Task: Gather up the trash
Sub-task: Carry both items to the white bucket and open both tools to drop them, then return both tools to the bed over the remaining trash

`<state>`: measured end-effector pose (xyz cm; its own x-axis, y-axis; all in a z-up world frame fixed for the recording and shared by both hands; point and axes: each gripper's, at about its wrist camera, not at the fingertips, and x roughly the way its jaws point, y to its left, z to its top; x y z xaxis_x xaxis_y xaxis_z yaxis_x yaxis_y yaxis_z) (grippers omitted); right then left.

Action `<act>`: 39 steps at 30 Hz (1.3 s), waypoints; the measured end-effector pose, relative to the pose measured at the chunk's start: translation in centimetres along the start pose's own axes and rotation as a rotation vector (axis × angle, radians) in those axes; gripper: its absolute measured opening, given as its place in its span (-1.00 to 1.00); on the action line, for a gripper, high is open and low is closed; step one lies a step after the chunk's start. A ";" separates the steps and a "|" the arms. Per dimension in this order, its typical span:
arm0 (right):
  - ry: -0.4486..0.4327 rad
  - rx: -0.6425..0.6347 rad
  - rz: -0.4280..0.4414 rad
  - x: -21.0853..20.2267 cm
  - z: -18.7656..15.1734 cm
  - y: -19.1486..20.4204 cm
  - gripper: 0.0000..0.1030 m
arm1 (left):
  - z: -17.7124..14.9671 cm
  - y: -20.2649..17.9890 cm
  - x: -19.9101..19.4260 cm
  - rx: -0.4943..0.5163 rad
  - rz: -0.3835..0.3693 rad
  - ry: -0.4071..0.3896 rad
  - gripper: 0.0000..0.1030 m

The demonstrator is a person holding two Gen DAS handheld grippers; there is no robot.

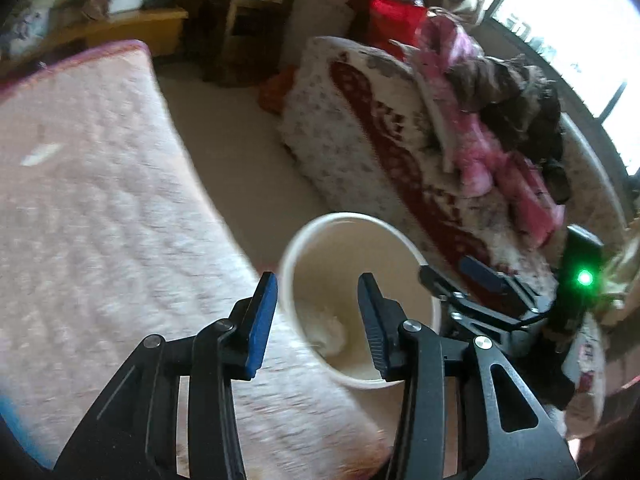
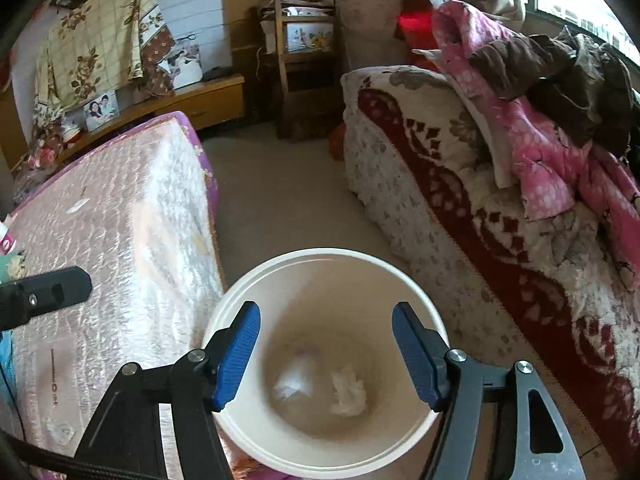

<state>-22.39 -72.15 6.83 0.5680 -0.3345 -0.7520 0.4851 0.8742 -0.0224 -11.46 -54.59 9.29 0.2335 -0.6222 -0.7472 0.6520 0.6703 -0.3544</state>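
Our right gripper (image 2: 326,354) and left gripper (image 1: 316,320) gape empty over the bin (image 2: 256,280); its blurred paper wads (image 2: 350,392) lie between mattress (image 2: 120,220) and blanketed bed (image 2: 460,200)

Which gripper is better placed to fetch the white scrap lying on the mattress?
Probably left: the left gripper, open and empty, hangs beside the mattress with the scrap; the right gripper is over the bin.

Daylight pours in from a window (image 1: 576,40) far up and to the right of the tongs, blown out to white glare in both views. The room's far left corner is dimmer. The left wrist view is smeared by motion blur, worst on the mattress (image 1: 100,200) left of the tongs; the right wrist view is sharper. Fisheye bending curves both edges, with black corners.
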 end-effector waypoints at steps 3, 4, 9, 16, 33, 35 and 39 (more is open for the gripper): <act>0.002 0.009 0.023 -0.1 -0.2 1.5 0.28 | -0.6 1.3 -0.9 -0.005 0.053 -0.016 -0.23; 0.003 0.011 0.033 -0.2 -0.3 2.0 0.28 | -0.9 1.8 -1.3 -0.007 0.067 -0.020 -0.23; 0.001 -0.014 0.076 -0.8 -0.2 5.1 0.29 | -1.9 3.9 -3.4 -0.020 0.165 -0.041 -0.23; -0.015 -0.052 0.129 -2.4 0.1 9.4 0.31 | -3.2 6.5 -7.3 -0.019 0.249 -0.075 -0.23; -0.079 -0.136 0.212 -6.9 0.4 18.9 0.55 | -6.6 13.7 -17.7 -0.121 0.287 -0.174 0.15; -0.081 -0.150 0.225 -7.3 0.4 20.0 0.56 | -7.1 14.5 -19.0 -0.127 0.280 -0.178 0.16; -0.088 -0.162 0.263 -8.1 0.2 21.9 0.66 | -8.3 16.6 -21.8 -0.147 0.270 -0.184 0.16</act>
<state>-16.22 -50.38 12.58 0.7187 -0.1129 -0.6861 0.2062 0.9769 0.0552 -11.77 -26.57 15.03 0.5183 -0.4682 -0.7157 0.4417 0.8631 -0.2447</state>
